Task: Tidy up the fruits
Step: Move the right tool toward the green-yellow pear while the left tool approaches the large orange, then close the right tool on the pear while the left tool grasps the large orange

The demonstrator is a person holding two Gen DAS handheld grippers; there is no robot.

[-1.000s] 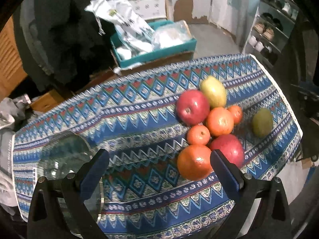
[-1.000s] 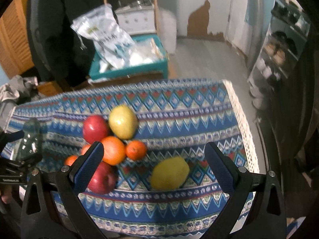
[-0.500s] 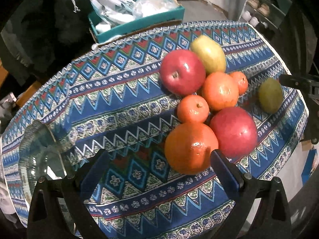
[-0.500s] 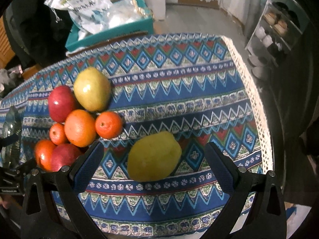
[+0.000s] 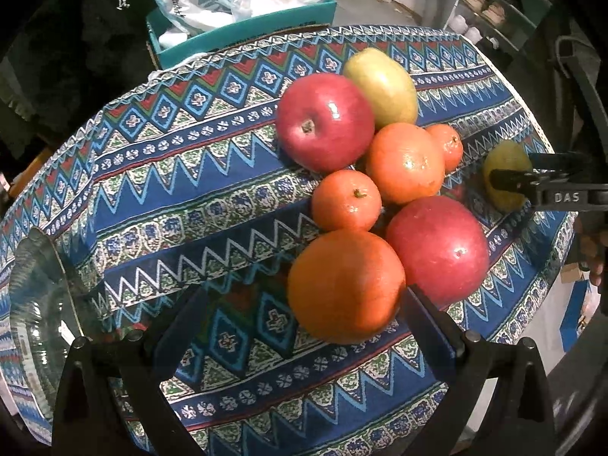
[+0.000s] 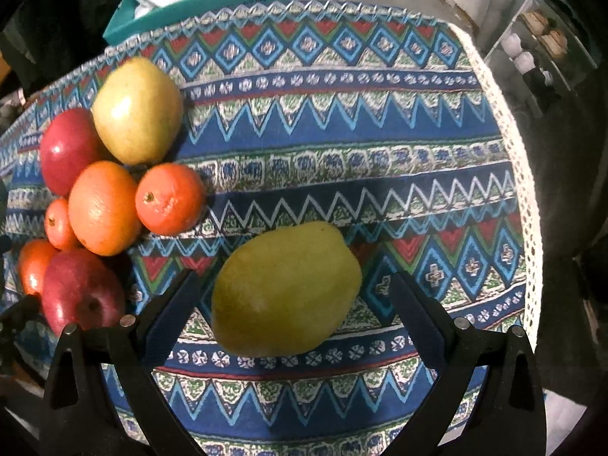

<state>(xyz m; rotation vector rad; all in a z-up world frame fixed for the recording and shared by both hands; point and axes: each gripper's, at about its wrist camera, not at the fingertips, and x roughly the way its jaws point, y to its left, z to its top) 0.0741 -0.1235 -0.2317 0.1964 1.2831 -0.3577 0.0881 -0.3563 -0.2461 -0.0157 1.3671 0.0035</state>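
Several fruits lie clustered on the patterned tablecloth. My left gripper is open, its jaws either side of a large orange. Behind it lie a red apple, a small mandarin, another orange, another red apple and a yellow-green mango. My right gripper is open around a separate yellow-green mango, which lies apart from the cluster. The right gripper also shows in the left wrist view.
A clear glass bowl sits at the left end of the table. A teal box with plastic bags stands behind the table. The lace table edge is on the right, with shelves beyond.
Both grippers have moved forward and down toward the table. The large orange now sits between the left jaws and the lone mango between the right jaws. No fruit has moved.
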